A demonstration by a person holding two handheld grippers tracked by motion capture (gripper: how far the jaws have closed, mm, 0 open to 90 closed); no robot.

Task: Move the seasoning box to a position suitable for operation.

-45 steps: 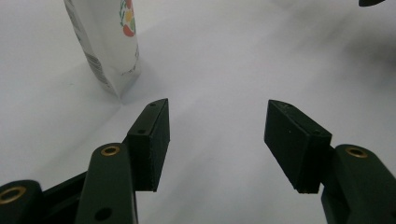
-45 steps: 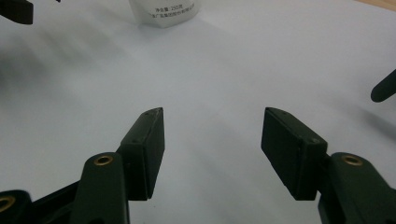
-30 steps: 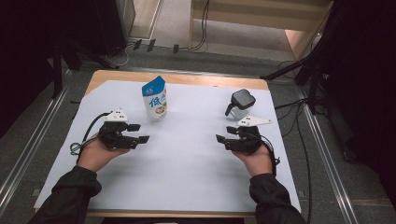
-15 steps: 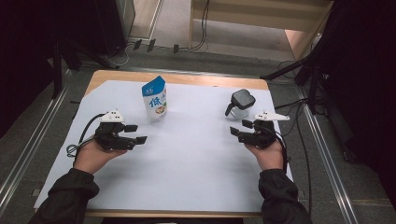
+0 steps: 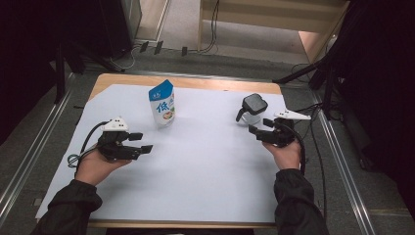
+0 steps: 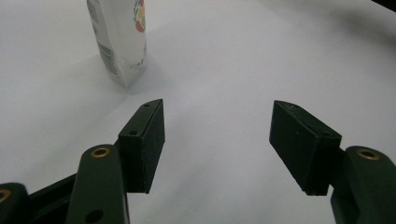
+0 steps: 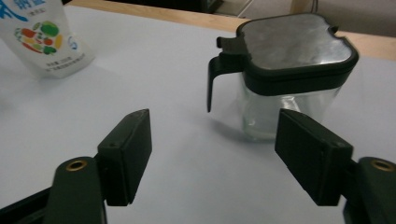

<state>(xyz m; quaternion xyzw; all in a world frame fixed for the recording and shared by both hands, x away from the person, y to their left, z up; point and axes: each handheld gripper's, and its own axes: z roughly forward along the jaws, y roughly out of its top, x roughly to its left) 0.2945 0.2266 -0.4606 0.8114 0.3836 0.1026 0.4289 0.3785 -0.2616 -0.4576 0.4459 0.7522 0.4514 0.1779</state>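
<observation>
The right tool (image 5: 260, 129), jaws just widened and empty, faces the glass jar (image 7: 290, 79) just ahead: rigid, slick, breakable, probably best gripped across its clear body below the lid.

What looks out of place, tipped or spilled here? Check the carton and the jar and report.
Nothing stands out. The carton stands upright on the white sheet; the glass jar is upright with its dark lid seated. No spill shows. Both grippers, left and right, are open and empty.
</observation>
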